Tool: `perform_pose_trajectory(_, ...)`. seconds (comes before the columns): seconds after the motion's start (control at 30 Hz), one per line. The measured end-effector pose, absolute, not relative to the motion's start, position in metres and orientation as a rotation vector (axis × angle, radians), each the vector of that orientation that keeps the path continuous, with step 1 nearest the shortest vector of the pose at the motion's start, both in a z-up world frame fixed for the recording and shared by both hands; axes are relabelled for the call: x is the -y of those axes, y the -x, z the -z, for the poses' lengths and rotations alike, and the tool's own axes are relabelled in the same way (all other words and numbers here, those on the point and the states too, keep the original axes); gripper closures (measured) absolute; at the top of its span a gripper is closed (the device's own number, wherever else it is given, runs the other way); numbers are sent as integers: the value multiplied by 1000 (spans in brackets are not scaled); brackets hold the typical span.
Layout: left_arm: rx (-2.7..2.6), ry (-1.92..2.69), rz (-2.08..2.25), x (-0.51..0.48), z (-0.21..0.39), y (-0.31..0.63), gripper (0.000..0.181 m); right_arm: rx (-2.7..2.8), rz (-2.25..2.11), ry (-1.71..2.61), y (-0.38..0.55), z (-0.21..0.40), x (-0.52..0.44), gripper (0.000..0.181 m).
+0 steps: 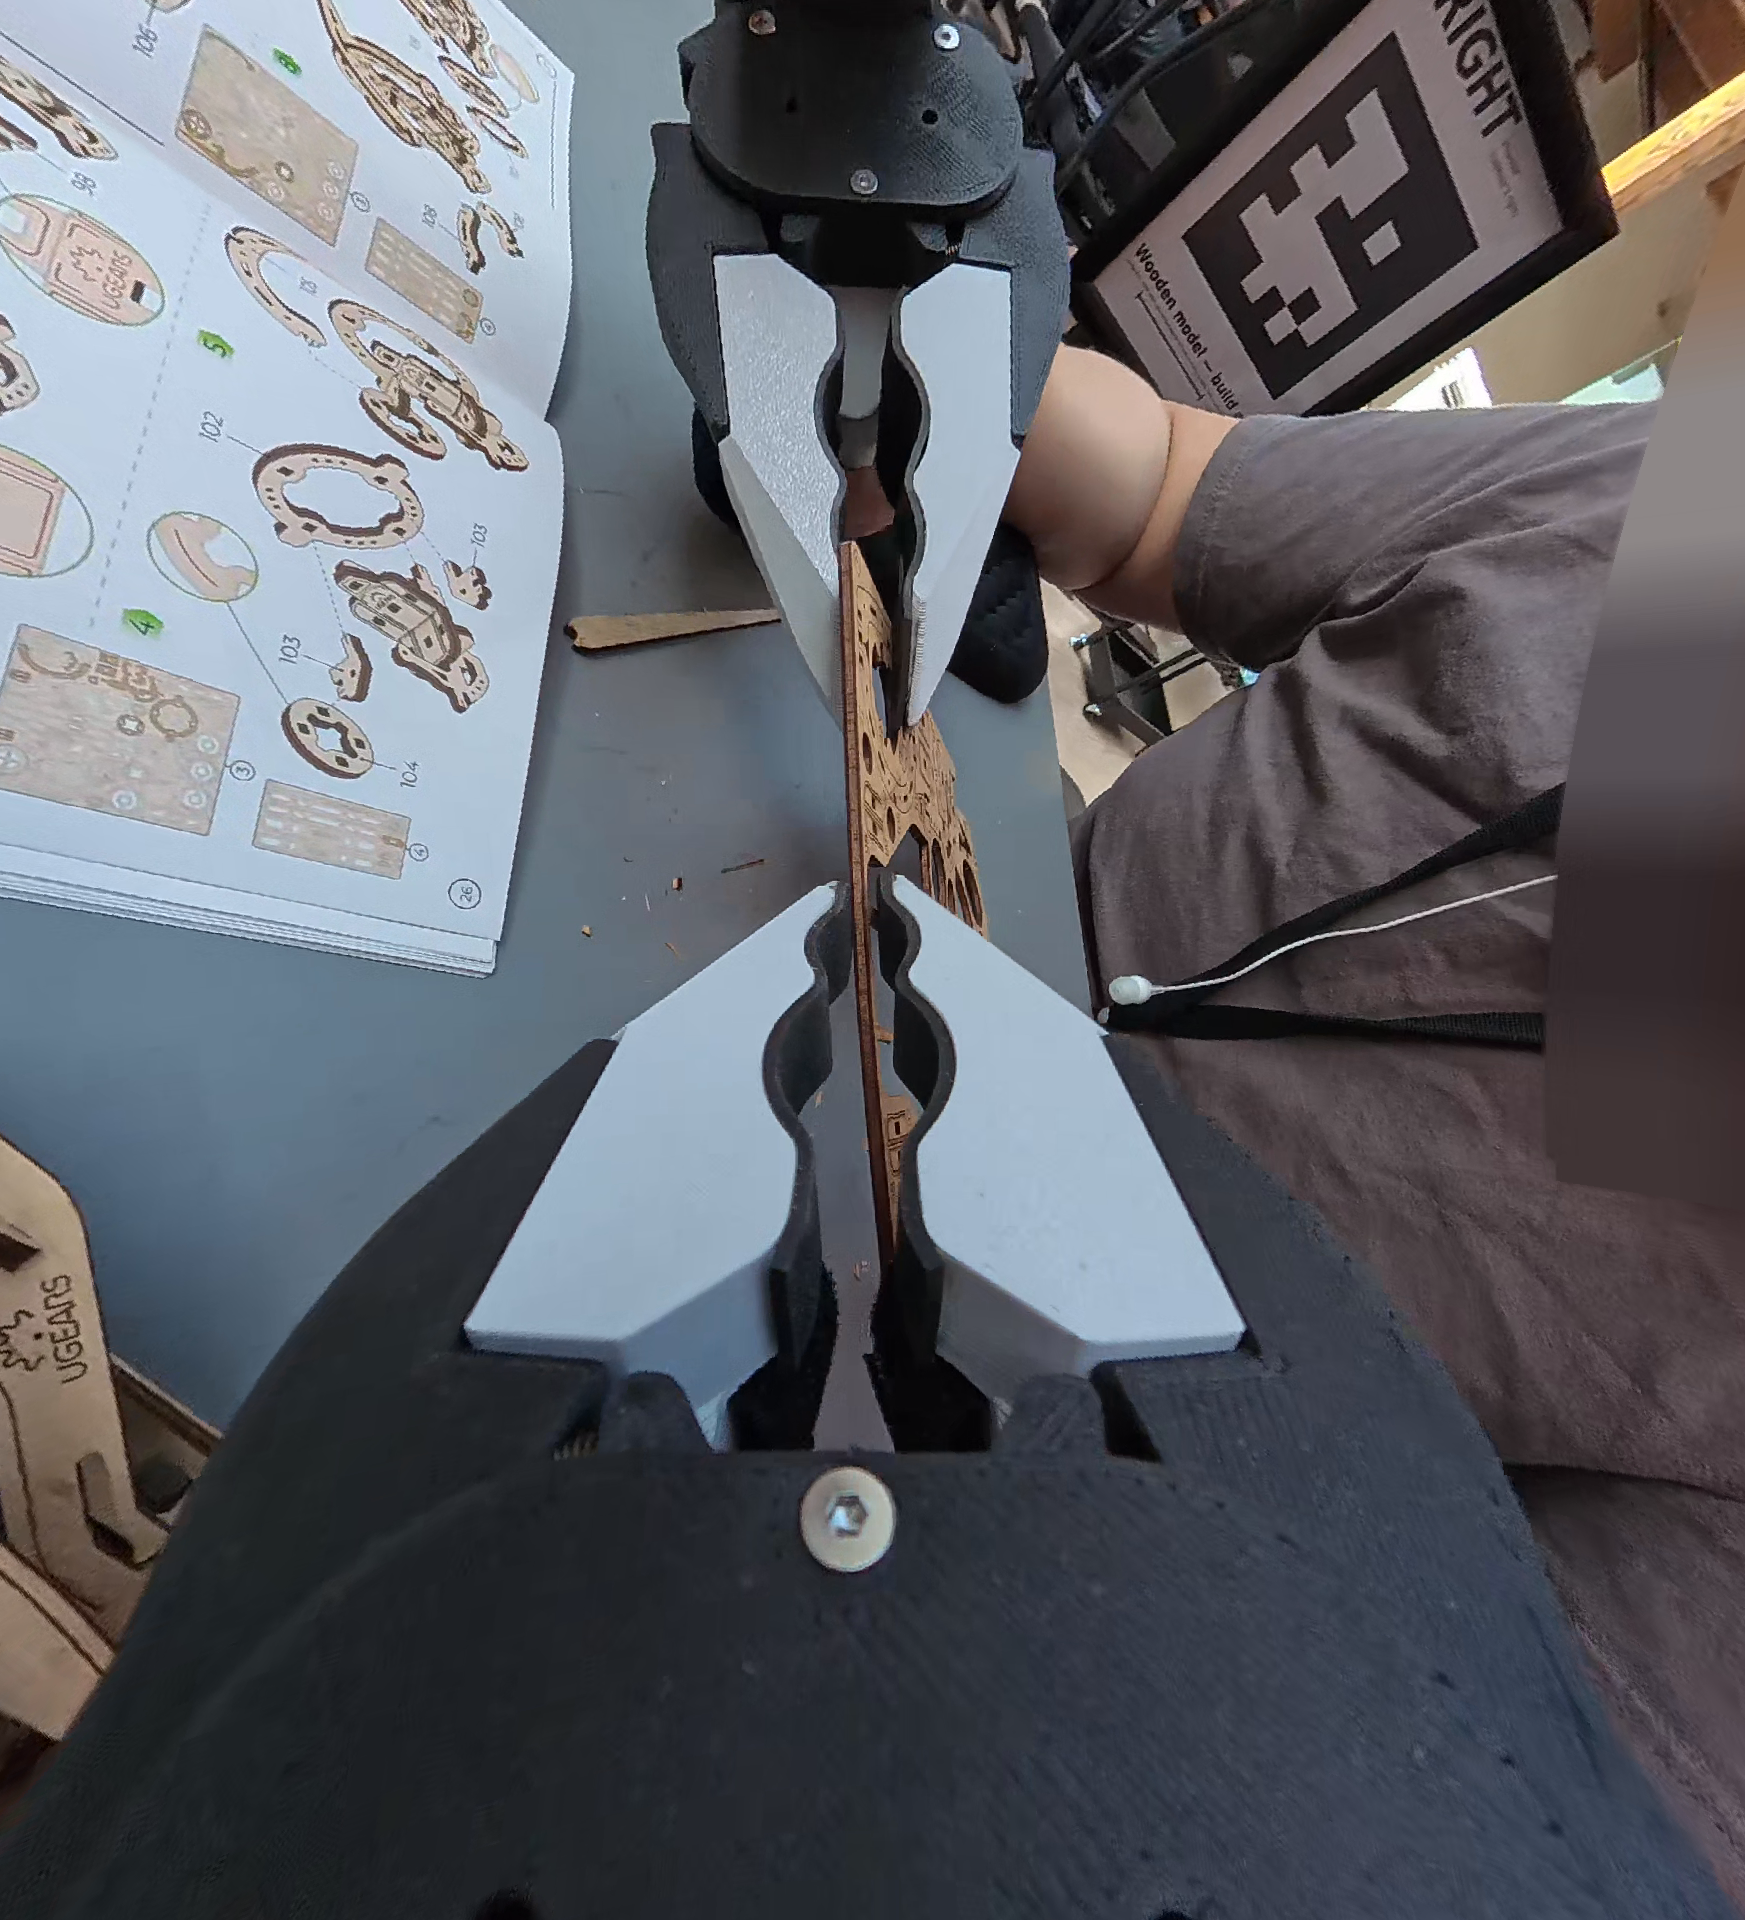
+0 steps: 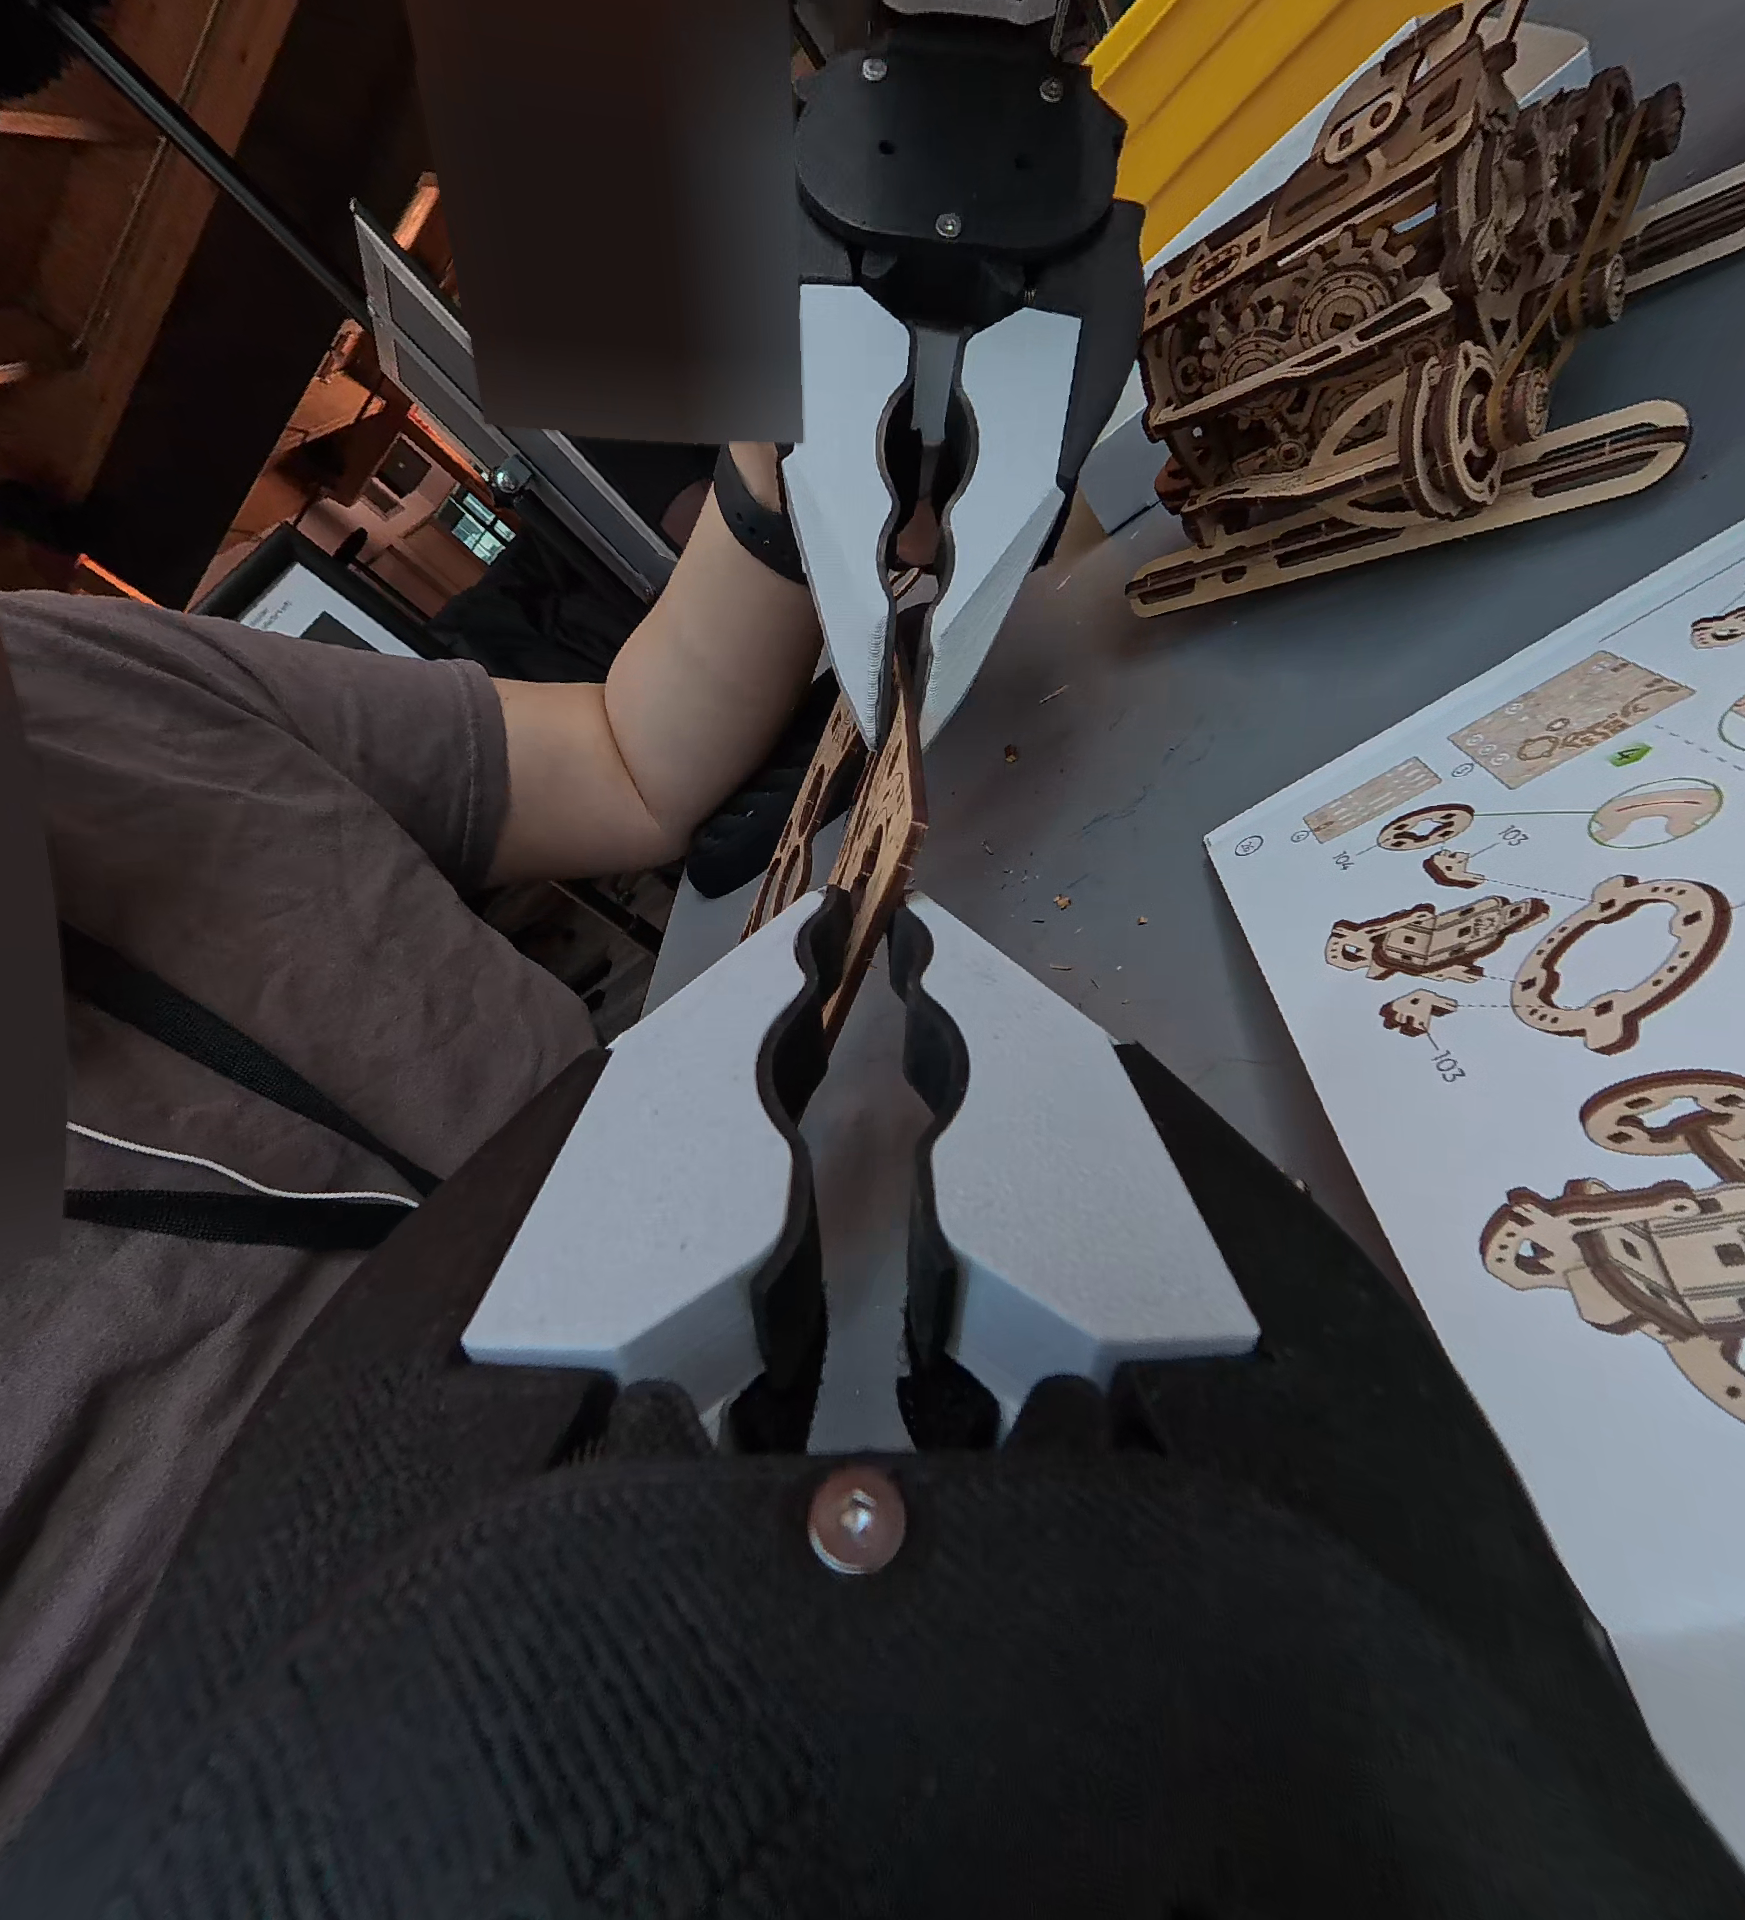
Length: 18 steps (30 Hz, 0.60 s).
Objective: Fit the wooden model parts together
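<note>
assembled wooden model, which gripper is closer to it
Left. The left gripper is right beside the assembled wooden model; the right gripper grips the far end of the wooden sheet, farther away.

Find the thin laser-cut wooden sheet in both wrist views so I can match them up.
Left wrist view: the wooden sheet runs edge-on up the centre, between the left claw below and the right claw above.
Right wrist view: the sheet sits centre, tilted, between the same two claws.
Shared landmark: the open instruction booklet, left in one view, right in the other.
</note>
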State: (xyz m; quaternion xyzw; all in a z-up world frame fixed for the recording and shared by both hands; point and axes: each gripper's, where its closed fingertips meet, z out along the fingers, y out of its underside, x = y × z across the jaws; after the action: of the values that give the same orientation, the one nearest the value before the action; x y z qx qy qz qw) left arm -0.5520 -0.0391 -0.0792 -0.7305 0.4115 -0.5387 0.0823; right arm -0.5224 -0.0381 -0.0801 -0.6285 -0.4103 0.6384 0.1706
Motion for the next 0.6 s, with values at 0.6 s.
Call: perform_pose_trajectory(0.6, -1275, 2176, 1547, 40, 81, 561, 179, 1038, -1788, 1945, 515, 88, 28, 166)
